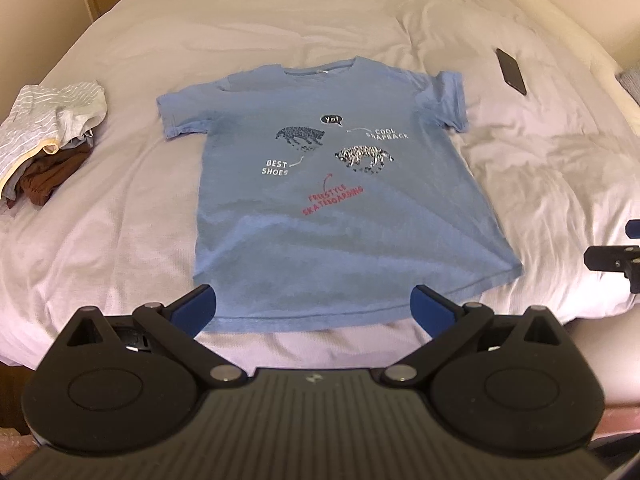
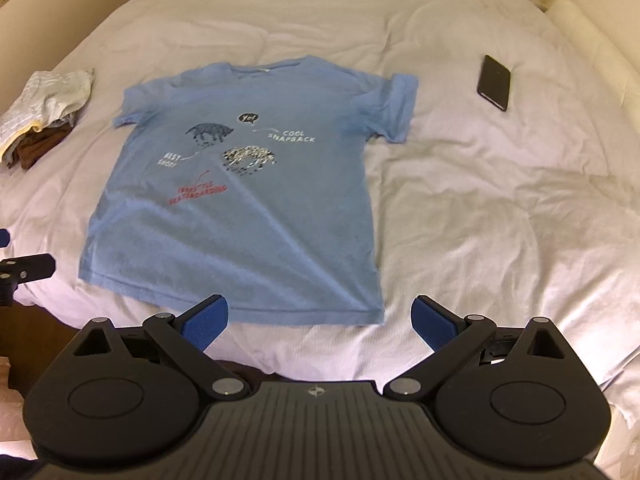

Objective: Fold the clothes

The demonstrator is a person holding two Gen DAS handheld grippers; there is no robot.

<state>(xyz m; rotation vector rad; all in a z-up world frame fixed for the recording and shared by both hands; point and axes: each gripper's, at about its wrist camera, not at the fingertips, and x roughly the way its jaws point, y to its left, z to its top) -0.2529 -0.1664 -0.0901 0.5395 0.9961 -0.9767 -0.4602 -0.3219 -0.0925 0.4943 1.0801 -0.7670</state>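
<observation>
A light blue T-shirt (image 1: 320, 200) with printed animals and words lies flat, front up, on the white bed, collar away from me; it also shows in the right wrist view (image 2: 248, 208). My left gripper (image 1: 314, 310) is open and empty, hovering over the shirt's bottom hem. My right gripper (image 2: 320, 322) is open and empty, just off the hem's right corner, above the sheet. The right gripper's edge shows at the far right of the left wrist view (image 1: 612, 260).
A pile of grey striped and brown clothes (image 1: 48, 136) lies at the bed's left edge. A black phone (image 2: 494, 82) lies on the bed (image 2: 480, 200) right of the shirt. Shelves stand beyond the far right corner.
</observation>
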